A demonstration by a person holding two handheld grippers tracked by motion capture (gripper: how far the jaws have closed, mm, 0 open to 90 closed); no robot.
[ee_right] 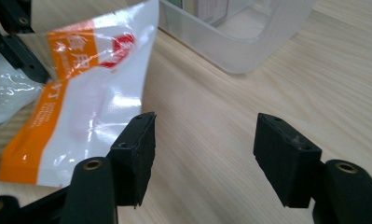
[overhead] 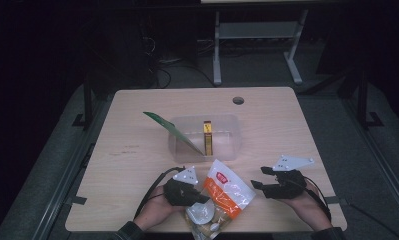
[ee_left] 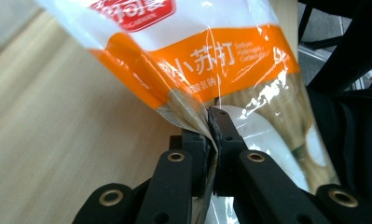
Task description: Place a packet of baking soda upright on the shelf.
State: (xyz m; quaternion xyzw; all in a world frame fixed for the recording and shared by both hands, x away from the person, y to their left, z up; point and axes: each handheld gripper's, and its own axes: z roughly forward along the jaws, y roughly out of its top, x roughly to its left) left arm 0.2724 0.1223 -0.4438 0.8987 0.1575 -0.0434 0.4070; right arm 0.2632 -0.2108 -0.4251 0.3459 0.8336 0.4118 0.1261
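Note:
An orange and white snack bag lies near the table's front edge, between my two hands. My left gripper is shut on the bag's side edge; in the left gripper view the jaws pinch the clear film of the bag at the left gripper. My right gripper rests on the table to the right of the bag, open, pointing left toward it. In the right gripper view the right gripper has bare table between its jaws, and the bag lies to the left.
A clear plastic bin stands mid-table holding an upright yellow and dark box and a green flat pack leaning out over its left rim. A round hole is in the table's far side. The bin's corner is ahead of the right gripper.

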